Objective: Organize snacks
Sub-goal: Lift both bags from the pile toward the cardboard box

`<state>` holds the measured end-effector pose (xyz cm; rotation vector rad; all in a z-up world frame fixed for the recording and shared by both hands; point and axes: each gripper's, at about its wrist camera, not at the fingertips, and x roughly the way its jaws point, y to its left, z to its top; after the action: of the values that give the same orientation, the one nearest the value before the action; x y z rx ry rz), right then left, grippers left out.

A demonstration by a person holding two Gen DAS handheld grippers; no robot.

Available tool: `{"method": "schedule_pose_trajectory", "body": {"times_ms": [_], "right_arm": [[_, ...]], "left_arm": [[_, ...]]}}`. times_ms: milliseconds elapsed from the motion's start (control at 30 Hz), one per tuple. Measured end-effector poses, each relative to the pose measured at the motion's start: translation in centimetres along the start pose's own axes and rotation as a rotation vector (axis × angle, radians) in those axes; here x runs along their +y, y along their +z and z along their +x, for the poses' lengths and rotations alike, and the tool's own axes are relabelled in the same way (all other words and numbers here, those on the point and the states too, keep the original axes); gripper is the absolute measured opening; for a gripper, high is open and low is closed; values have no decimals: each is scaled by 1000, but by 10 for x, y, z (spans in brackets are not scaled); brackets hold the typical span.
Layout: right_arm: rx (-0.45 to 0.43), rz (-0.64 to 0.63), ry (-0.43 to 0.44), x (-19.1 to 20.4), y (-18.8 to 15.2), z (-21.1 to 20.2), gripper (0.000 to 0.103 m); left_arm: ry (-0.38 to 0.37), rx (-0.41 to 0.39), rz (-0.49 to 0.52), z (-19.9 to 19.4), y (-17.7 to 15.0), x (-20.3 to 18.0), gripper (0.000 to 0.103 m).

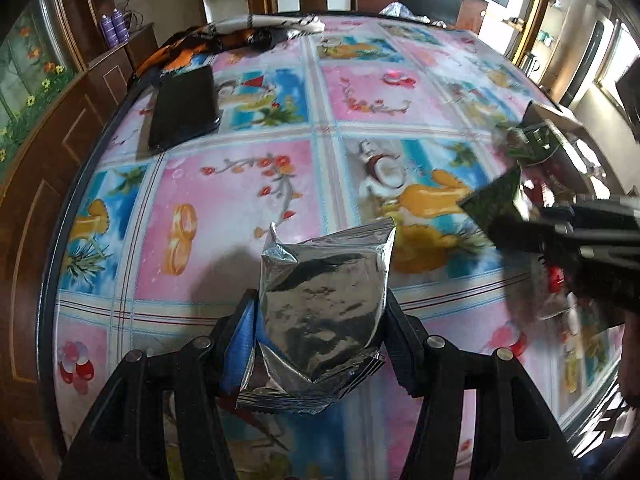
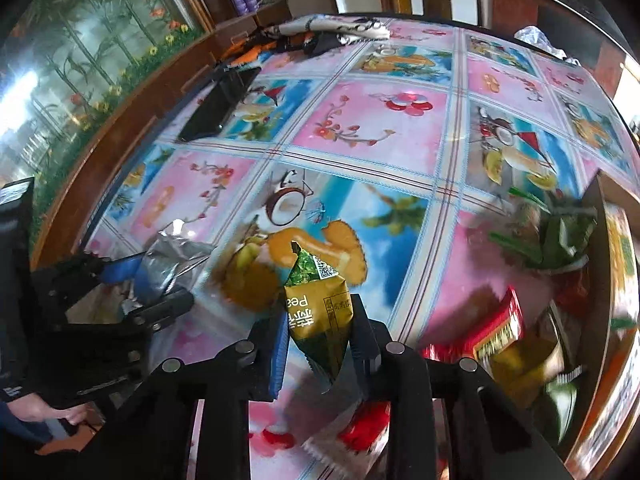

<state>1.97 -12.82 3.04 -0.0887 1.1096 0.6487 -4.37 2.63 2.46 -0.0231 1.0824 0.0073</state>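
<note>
The left gripper [image 1: 320,320] is clamped on a silver foil snack packet [image 1: 320,300], which stands upright between its two black fingers, the pads pressed to the packet's sides and its crimped lower edge hanging toward the camera. The packet is held above the table [image 1: 240,200], which is covered with a pink and blue fruit-print cloth.

The right gripper [image 2: 320,328] grips a green and gold pea snack packet [image 2: 318,308] between its fingers; the packet's pointed top rises ahead of the fingertips and its lower corner hangs between the jaws. No earlier view is given to compare.

To the right of the right gripper, just beside it, stands a cardboard box [image 2: 622,248] with its open side turned toward the gripper. Inside it lie several snack packets: green ones [image 2: 560,236] at the far end, a red one [image 2: 500,324] nearer, and yellow-green ones close to the camera; motion blur hides their details. A red and white packet [image 2: 360,432] lies on the table beneath the right gripper's fingers.

Ahead and to the left of the left gripper, well apart from it, a black tray [image 1: 184,108] rests on the table near its edge.
</note>
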Motion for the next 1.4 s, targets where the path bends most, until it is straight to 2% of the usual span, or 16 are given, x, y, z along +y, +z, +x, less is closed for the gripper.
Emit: {"method": "schedule_pose_trajectory", "body": {"times_ms": [167,633,967,1400], "right_arm": [[-36,86,55,-6,-19,-23,30],[-131,198,28,-43,-49,-79,30],[-186,245,7,-68,-60,-108,30],[-210,283,-9,-95,-71,-128,30]], "left_arm": [[-2,-44,45,-10,8,-21,58],[-18,-130,224,-29,28,-92,58],[-31,-163,273,-37,38,-123,58],[-46,-188,315,-44,45,-160,58]]}}
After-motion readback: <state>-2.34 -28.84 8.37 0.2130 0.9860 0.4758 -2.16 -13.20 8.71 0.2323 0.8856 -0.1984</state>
